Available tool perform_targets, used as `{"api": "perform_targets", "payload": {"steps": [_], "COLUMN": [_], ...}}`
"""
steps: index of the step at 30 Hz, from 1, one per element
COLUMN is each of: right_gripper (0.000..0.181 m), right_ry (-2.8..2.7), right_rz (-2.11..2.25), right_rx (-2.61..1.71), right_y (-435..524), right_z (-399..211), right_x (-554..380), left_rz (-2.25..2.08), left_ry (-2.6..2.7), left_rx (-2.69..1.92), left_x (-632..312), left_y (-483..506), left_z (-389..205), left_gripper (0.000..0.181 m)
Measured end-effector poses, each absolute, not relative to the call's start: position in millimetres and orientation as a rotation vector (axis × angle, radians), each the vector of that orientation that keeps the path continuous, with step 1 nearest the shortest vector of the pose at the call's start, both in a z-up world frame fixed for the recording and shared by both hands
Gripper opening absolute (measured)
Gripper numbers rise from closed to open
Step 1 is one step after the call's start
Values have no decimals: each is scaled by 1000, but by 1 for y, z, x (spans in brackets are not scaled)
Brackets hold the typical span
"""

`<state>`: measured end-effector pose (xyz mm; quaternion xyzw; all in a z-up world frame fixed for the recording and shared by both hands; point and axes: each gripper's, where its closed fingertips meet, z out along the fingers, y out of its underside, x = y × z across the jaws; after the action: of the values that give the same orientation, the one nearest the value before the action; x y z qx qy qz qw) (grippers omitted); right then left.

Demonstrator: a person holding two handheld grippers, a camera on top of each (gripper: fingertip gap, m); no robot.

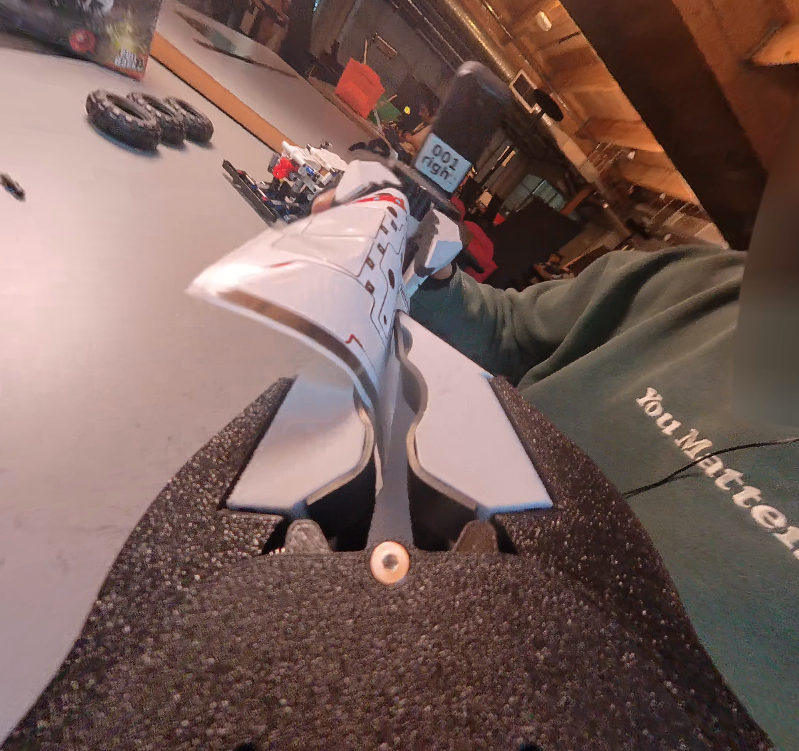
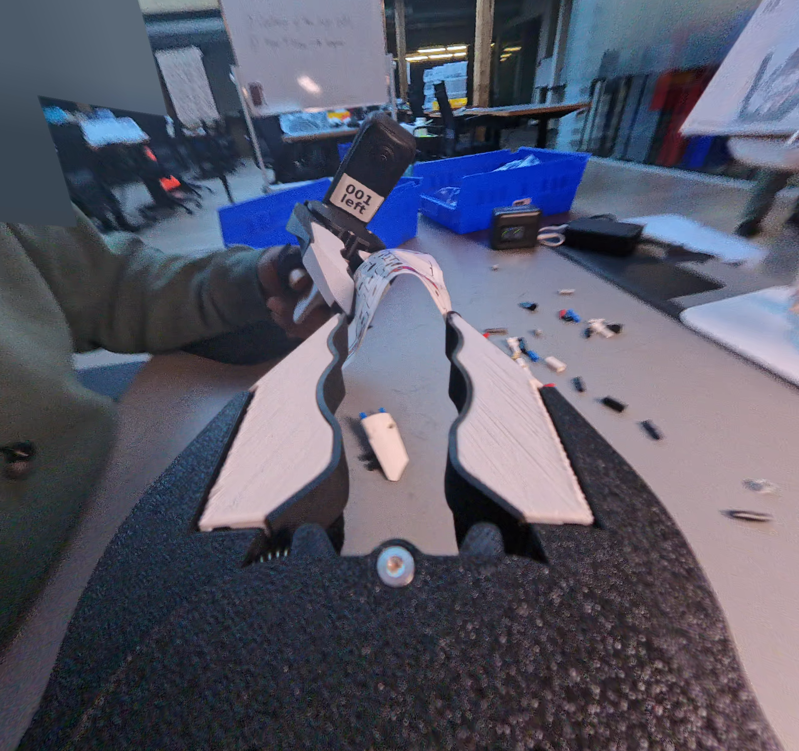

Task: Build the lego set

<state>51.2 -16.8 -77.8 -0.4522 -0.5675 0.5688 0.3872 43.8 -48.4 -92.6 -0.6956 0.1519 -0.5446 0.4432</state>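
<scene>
Left tool (image 1: 400, 328): pressed together on the sticker sheet (image 1: 328, 280), pinching its near edge; its fingertips were covered by the sheet
Right tool (image 2: 397, 323): fingers spread, the left finger (image 2: 302, 406) touching the sheet (image 2: 389, 271); whether the right finger touched it could not be told
Sticker sheet: white, glossy, bent into an arch between the two tools above the tabletop (image 1: 108, 341); its printing was too blurred to make out
Lego model (image 1: 289, 181): partly built, on the tabletop beyond the sheet, its near side hidden by the sheet
Tyres (image 1: 147, 118): three black ones in a row, left of the sheet, well apart from it
Set box (image 1: 82, 8): beyond the tyres, cut off by the frame, blurred
White panel piece (image 2: 385, 444): on the tabletop below the sheet, seen between the right tool's fingers
Loose small pieces (image 2: 566, 341): scattered right of the sheet, smeared by blur
Blue bins (image 2: 497, 189): beyond the sheet, contents unclear
</scene>
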Motion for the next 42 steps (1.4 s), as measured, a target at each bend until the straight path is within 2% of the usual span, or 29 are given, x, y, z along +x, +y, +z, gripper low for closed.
{"api": "perform_targets", "payload": {"steps": [3, 8, 12, 15, 18, 22, 25, 28, 32, 33, 36, 40, 42], "right_gripper": [49, 44, 33, 32, 45, 75, 74, 62, 2, 0, 0, 0, 0], "right_ry": [-1531, -1720, -1801, -1817, -1793, -1736, -1669, -1615, -1553, -1548, -1507, -1508, -1571], "right_rz": [1079, 797, 1034, 1211, 1249, 1319, 1433, 1585, 1711, 1703, 1742, 1868, 1794], "right_rx": [-896, -782, -915, -985, -1001, -1098, -1224, -1314, -1248, -1246, -1283, -1447, -1475], "right_y": [-18, -27, -40, -49, -47, -39, -29, -27, -35, -35, -29, -22, -21], "right_z": [-72, -99, -116, -117, -116, -111, -112, -110, -91, -89, -81, -82, -91], "right_x": [57, 55, 58, 61, 61, 58, 57, 57, 59, 59, 62, 69, 69], "left_rz": [-1445, -1487, -1448, -1386, -1354, -1308, -1245, -1160, -1118, -1106, -1051, -951, -953], "left_ry": [299, 325, 446, 547, 627, 685, 701, 701, 666, 663, 618, 508, 481], "left_rx": [-1811, -1859, -1844, -1824, -1814, -1802, -1785, -1751, -1754, -1758, -1732, -1661, -1669], "left_x": [44, 53, 61, 64, 66, 64, 62, 58, 55, 55, 46, 18, 12], "left_y": [-47, -53, -62, -68, -75, -77, -75, -69, -62, -61, -53, -39, -36], "left_z": [-107, -113, -109, -108, -108, -110, -110, -107, -108, -109, -101, -74, -67], "left_gripper": [0, 0, 0, 0, 0, 0, 0, 0, 0, 2, 22, 31, 35]}}
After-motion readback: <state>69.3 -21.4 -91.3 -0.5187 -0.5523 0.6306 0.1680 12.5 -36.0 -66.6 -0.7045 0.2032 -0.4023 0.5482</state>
